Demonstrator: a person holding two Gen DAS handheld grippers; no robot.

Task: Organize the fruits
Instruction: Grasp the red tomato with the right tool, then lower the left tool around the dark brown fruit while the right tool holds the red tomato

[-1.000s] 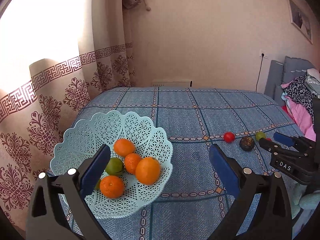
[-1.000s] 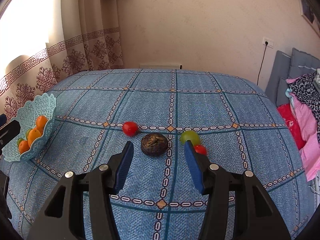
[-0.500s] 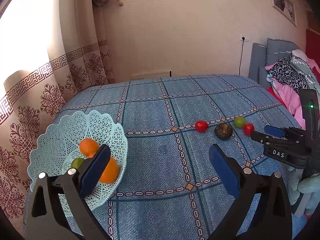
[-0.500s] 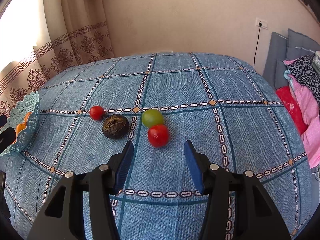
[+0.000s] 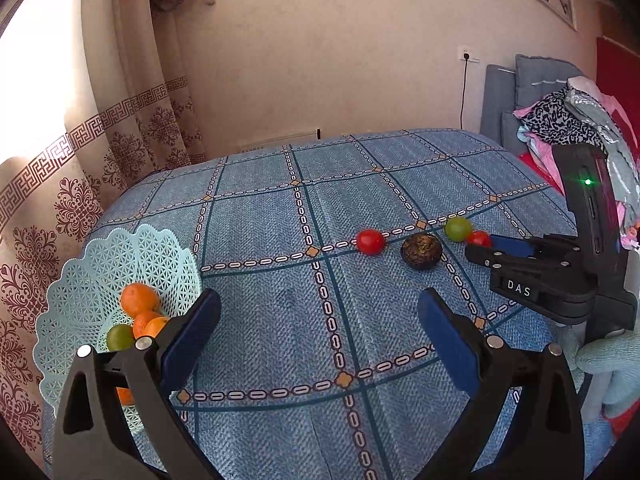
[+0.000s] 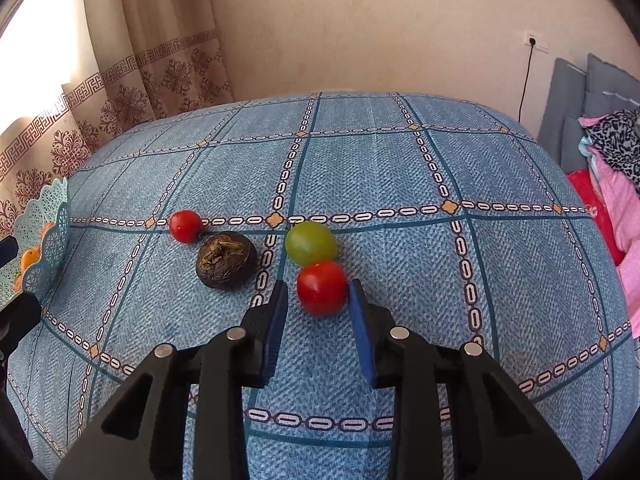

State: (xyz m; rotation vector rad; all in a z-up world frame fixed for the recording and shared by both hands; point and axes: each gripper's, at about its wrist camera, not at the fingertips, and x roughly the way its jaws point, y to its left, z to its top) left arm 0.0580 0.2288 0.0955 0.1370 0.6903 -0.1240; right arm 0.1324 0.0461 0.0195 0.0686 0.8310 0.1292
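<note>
On the blue checked bedspread (image 6: pixel 400 184) lie a small red tomato (image 6: pixel 185 226), a dark wrinkled fruit (image 6: pixel 226 260), a green fruit (image 6: pixel 310 242) and a bigger red tomato (image 6: pixel 322 288). My right gripper (image 6: pixel 317 294) is open and low, with one fingertip on each side of the bigger tomato, close to it. The tomato still rests on the cloth. My left gripper (image 5: pixel 320 300) is wide open and holds nothing, hovering right of the pale lattice basket (image 5: pixel 80 280). The basket holds oranges (image 5: pixel 138 298) and a green fruit (image 5: pixel 119 336). The left wrist view shows the right gripper (image 5: pixel 486 246) at the tomato (image 5: pixel 478 237).
A patterned curtain (image 5: pixel 100 160) hangs along the bed's left side and a plain wall stands behind. A grey headboard (image 6: pixel 600 92) and a pile of clothes (image 6: pixel 616 152) sit on the right. A gloved hand (image 5: pixel 608 360) holds the right gripper's handle.
The right gripper has moved forward and down onto the bigger red tomato, and its fingers have narrowed around it. The left gripper's view has shifted slightly, still beside the basket.
</note>
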